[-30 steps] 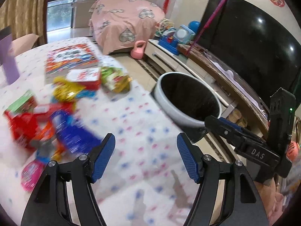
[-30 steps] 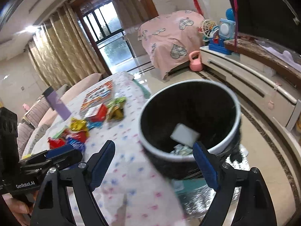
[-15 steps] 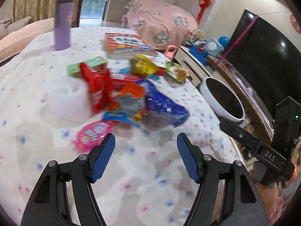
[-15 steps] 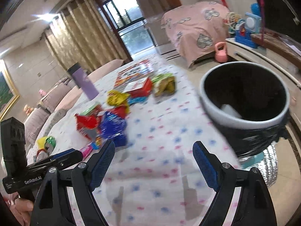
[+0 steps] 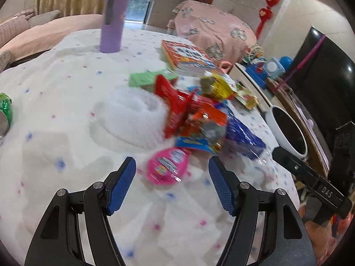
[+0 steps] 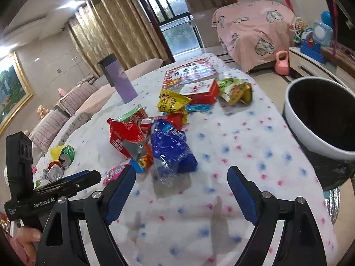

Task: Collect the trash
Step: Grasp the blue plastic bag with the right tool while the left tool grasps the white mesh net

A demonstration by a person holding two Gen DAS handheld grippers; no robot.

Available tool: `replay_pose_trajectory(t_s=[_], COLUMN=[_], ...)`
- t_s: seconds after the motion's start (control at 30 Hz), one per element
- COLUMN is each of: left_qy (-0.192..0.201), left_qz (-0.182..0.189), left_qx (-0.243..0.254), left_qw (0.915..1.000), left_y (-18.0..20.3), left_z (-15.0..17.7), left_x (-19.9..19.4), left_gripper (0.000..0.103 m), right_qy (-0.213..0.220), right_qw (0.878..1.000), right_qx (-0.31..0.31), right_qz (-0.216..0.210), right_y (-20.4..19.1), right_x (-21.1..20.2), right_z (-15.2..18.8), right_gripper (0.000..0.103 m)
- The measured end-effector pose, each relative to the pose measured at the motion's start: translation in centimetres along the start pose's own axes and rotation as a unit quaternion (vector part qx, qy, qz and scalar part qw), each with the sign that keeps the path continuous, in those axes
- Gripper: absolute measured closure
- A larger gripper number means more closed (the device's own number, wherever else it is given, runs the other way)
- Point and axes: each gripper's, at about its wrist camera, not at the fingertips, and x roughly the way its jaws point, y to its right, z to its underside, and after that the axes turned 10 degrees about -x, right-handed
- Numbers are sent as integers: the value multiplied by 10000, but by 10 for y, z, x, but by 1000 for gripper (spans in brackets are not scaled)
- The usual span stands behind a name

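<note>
A heap of snack wrappers lies on the dotted tablecloth: a pink round packet [image 5: 166, 164], a blue bag [image 6: 172, 148], a red bag [image 6: 125, 133] and a yellow bag [image 6: 172, 103]. My left gripper [image 5: 172, 169] is open with nothing held; the pink packet lies on the cloth just beyond its fingertips. My right gripper [image 6: 181, 177] is open and empty, just short of the blue bag. The white trash bin [image 6: 319, 119] with a black liner stands off the table's right edge.
A purple tumbler [image 5: 111, 17] stands at the back of the table beside a colourful book [image 6: 188, 72]. A white foam ring [image 5: 135, 115] lies left of the heap. Crushed cans [image 6: 62, 159] sit at the left. A TV cabinet with toys lines the right wall.
Both grippers have swung left from the trash bin to the wrapper heap. The bin has slid to the right edge of both views. Both stay open and empty.
</note>
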Motion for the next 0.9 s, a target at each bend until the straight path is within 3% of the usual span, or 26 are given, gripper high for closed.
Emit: replay_pose_trajectory(t_s=[0.17,0.33,0.37,0.4,0.43,0.5,0.63,0.9], left_qy=[131,-33,-62,-90,-103,-16,206,335], left_qz=[-173,-274,-266,-246,-204,-202,-87,497], left_qx=[-143,-187,-207,-195,-171,-111,-72,206], left_qw=[9997,9994,9994,9995,9996,9997,9997,9980], left_y=[-15,-23,-25,-25,-24,-22,-16,22], left_z=[-24,-31,-31,-30,-29,-27,-25,-14], left_x=[16,43,46,48,48,42,22,-11], left_gripper=[34,36,51,61,70,82,82,82], right_qy=[-10,-191,-240,-276,-297,-356,-277,12], right_qw=[9999,9997,9996,9995,9994,9993,9995,9998], right_qx=[-116,-139,-139,-143,-140,-90,-121,153], right_qz=[-24,-64,-57,-44,-47,-113,-48,92], right_y=[-6,-6,-6,-7,-7,-5,-7,13], right_x=[17,43,47,50,52,55,46,11], right_z=[-13,-18,-17,-16,-15,-13,-7,1], right_gripper=[17,18,23,29,48,53,60,61])
